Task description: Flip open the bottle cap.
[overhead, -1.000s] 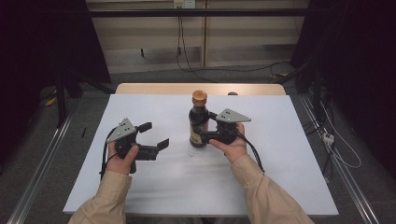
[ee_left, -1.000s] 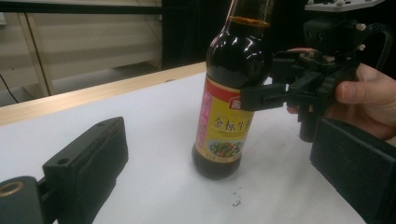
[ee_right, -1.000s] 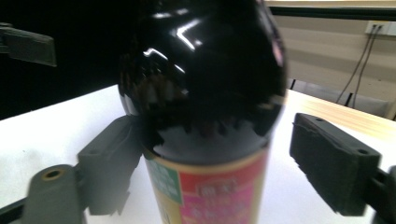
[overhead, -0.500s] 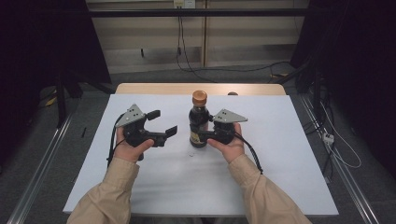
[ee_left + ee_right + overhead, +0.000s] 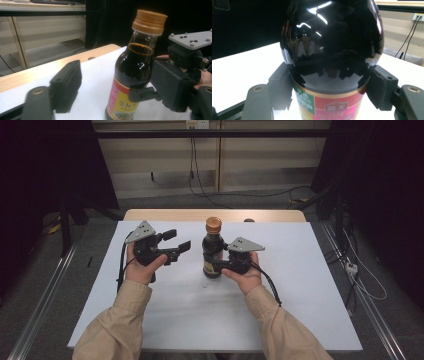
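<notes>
A dark soy sauce bottle [image 5: 212,249] with an orange cap [image 5: 213,224] stands upright on the white table [image 5: 300,295]. My right gripper [image 5: 214,265] is shut on the bottle's lower body from the right. In the right gripper view both pads press the glossy bottle [image 5: 332,50] just above its red and green label [image 5: 329,108]. My left gripper [image 5: 177,240] is held above the table just left of the bottle, open and pointed at it. In the left gripper view the bottle [image 5: 133,75] and its cap [image 5: 149,22] stand ahead of the spread jaws, with nothing held.
A wooden strip [image 5: 165,215] runs along the table's far edge. Cables lie on the floor behind and to the right [image 5: 360,280]. Metal rails [image 5: 45,320] flank the table. Bare white surface lies in front of both hands.
My left gripper has risen and moved forward and right, closer to the bottle, staying open. The right gripper has kept its hold on the bottle in nearly the same place.
</notes>
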